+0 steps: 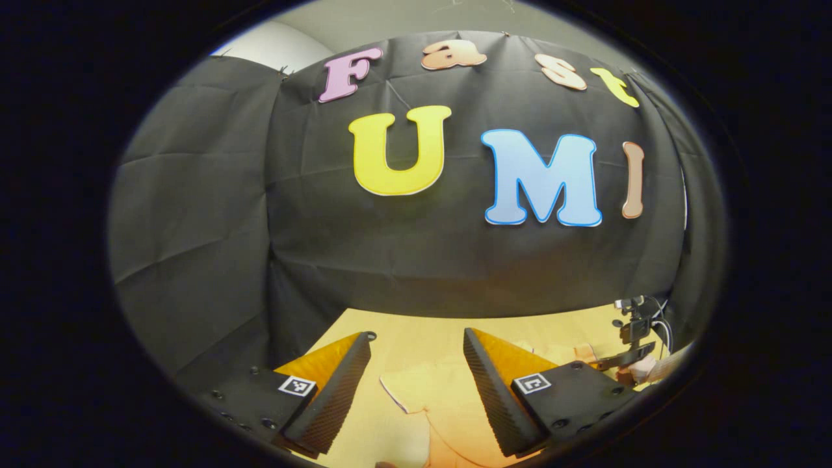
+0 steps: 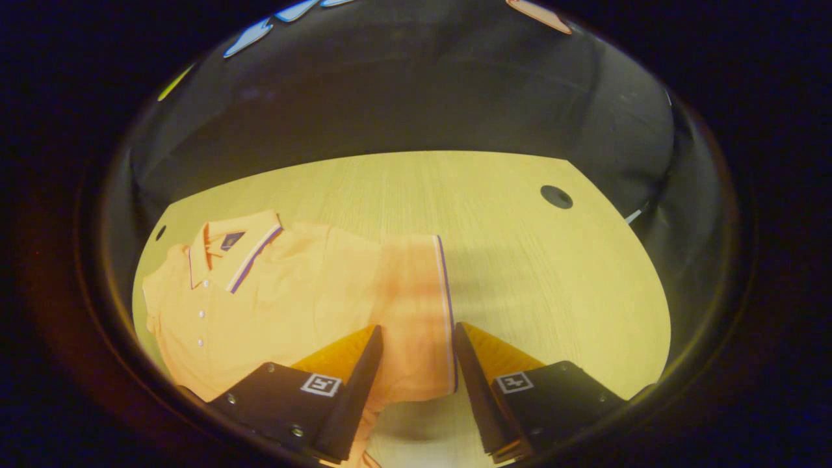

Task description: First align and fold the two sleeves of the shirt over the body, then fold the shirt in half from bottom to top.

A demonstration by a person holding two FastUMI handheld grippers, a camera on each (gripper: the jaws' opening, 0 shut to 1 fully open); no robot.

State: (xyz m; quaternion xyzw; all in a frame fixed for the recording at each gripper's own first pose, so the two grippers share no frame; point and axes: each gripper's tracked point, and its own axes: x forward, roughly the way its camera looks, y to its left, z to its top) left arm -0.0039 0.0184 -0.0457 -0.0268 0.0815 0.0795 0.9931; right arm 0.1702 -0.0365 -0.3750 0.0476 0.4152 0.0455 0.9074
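Right gripper view, near to far. One right tool, its two fingers spread wide and grasping nothing, poised above the cloth. Between the fingers: one sleeve of the shirt, lying flat with a striped cuff edge along its right side. One orange polo shirt, spread on the counter to the left of centre; one collar with striped trim, turned toward the far left; three small white buttons on the placket (a fourth cannot be made out). Two dark round holes in the counter, one at the far right, one at the far left edge.

Left gripper view, near to far. One left tool, fingers likewise parted and empty, held level and pointing at the booth wall. Below and between the fingers: a pale edge of the shirt on the counter. Farther off at the right edge: the other tool, its fingers too small to judge.
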